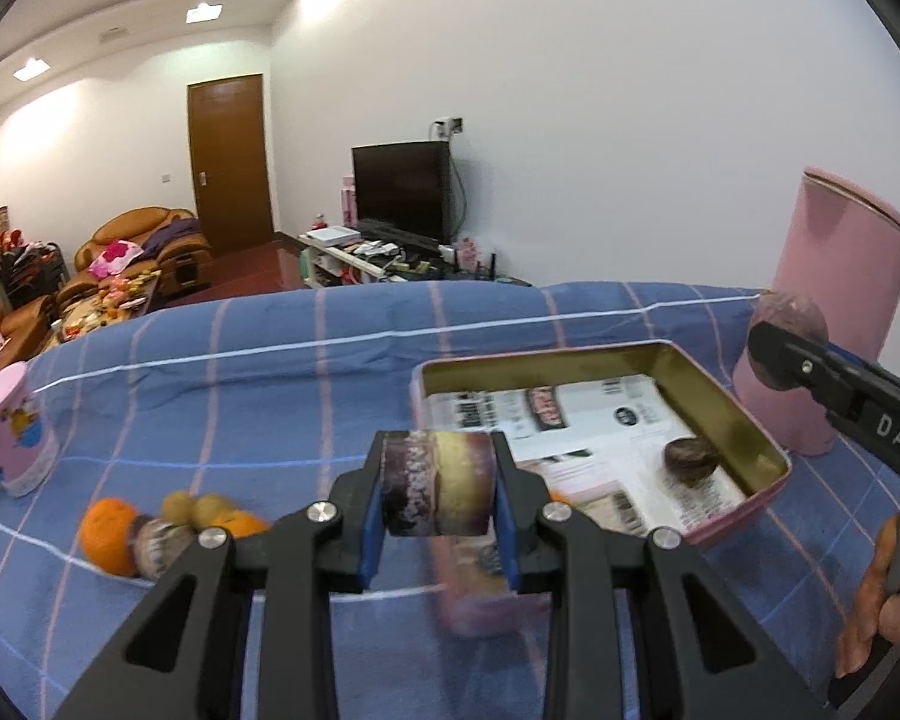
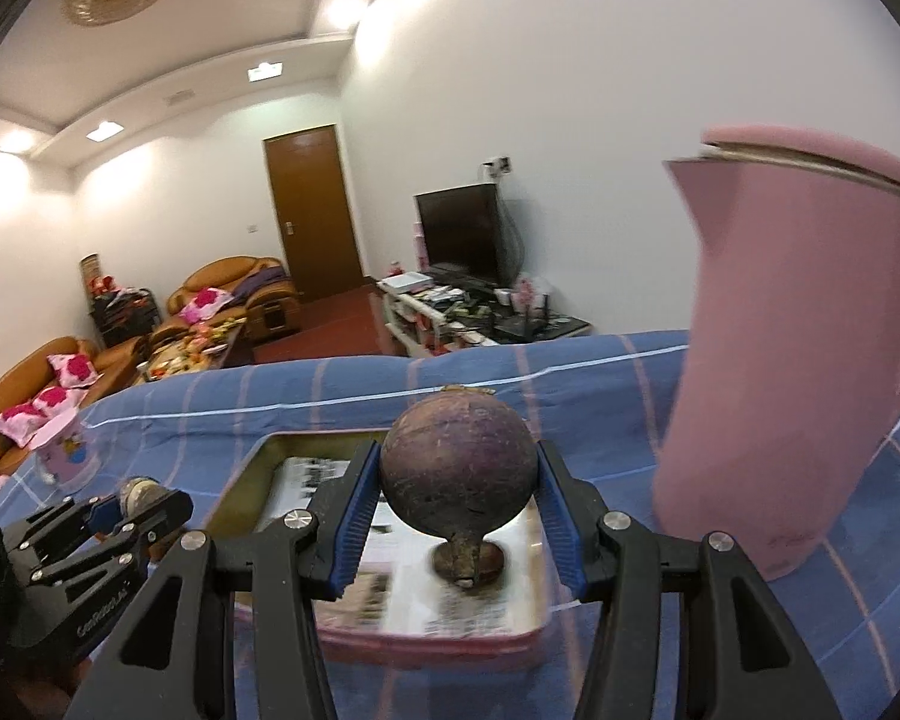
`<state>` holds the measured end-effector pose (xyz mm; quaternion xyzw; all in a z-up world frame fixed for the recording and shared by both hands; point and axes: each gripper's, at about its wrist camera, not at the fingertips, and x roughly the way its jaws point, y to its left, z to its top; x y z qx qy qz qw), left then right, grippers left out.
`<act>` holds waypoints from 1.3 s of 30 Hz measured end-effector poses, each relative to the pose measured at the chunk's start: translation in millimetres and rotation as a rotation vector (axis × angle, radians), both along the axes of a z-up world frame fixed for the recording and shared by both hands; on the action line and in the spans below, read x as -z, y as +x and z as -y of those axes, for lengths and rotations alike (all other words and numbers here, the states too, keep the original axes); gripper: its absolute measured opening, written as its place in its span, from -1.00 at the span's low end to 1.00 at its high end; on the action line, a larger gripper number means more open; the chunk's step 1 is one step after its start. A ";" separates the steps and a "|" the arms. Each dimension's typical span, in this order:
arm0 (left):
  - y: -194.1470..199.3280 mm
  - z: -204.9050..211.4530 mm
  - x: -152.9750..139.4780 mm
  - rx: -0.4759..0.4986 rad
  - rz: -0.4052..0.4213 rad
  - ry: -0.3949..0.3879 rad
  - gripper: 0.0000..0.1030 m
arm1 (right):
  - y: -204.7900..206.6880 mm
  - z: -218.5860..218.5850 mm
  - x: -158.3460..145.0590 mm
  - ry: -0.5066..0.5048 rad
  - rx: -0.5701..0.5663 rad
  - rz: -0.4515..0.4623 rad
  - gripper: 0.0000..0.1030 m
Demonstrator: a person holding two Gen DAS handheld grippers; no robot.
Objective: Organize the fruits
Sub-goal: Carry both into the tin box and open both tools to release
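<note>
Right wrist view: right tongs [image 2: 459, 495] clamp a mangosteen [image 2: 459, 471] above the pink tin [image 2: 426, 639]. Left tongs [image 1: 438, 483] pinch a fruit piece [image 1: 435, 483]. Risk: round skin slips, dropping outside the tin.

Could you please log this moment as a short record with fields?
Left gripper: shut on a flattened purple-brown fruit
Right gripper: shut on a round mangosteen
Tin tray: pink outside, gold inside, lined with printed paper, one dark fruit in it
Loose fruit: oranges and small yellow-green fruits on the blue checked cloth
Beside tray: pink jug
</note>
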<state>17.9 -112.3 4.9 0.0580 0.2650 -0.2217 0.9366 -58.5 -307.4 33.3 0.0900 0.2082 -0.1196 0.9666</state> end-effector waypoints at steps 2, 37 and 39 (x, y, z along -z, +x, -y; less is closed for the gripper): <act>1.6 13.4 0.0 0.015 -0.001 0.001 -0.39 | 1.5 7.4 1.1 -0.011 0.015 -0.005 0.02; 34.2 80.9 19.3 -0.030 -0.145 0.132 -0.39 | 55.3 10.1 36.6 0.126 -0.199 -0.150 0.04; 35.7 82.2 19.3 -0.038 -0.145 0.136 -0.39 | 51.2 4.2 32.9 0.097 -0.198 -0.133 0.05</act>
